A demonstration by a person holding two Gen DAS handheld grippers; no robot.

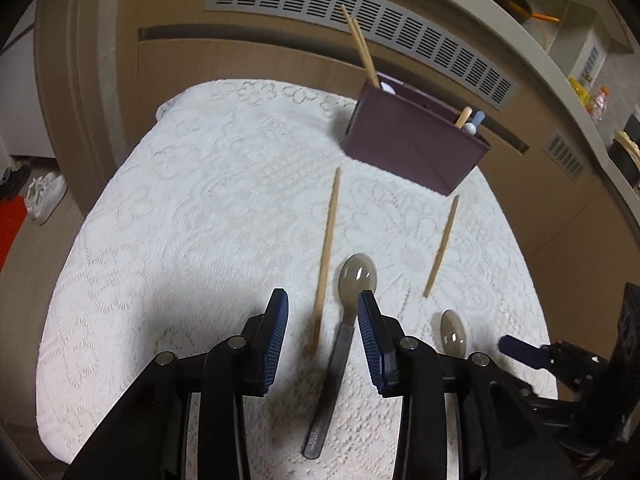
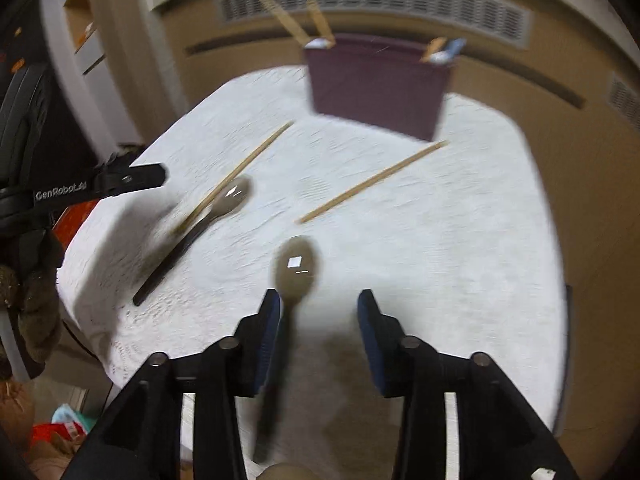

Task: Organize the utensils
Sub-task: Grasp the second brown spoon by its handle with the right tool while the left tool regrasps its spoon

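Observation:
On the white lace cloth (image 1: 192, 216) lie two wooden chopsticks and two grey spoons with dark handles. My left gripper (image 1: 323, 312) is open low over the cloth. One chopstick (image 1: 329, 240) and the neck of one spoon (image 1: 357, 274) lie between its fingers, untouched by the pads. My right gripper (image 2: 319, 304) is open too. The other spoon (image 2: 297, 266) lies with its handle close along the left finger; the view is blurred. The second chopstick (image 2: 372, 180) lies farther ahead. A purple holder (image 1: 416, 142) at the back holds chopsticks (image 1: 361, 46) and small utensils.
A brown cabinet front with a long vent grille (image 1: 360, 12) stands behind the table. The cloth's rounded edge drops off at left and near. White shoes (image 1: 46, 196) lie on the floor at left. A fingertip of the right gripper (image 1: 520, 350) shows at lower right.

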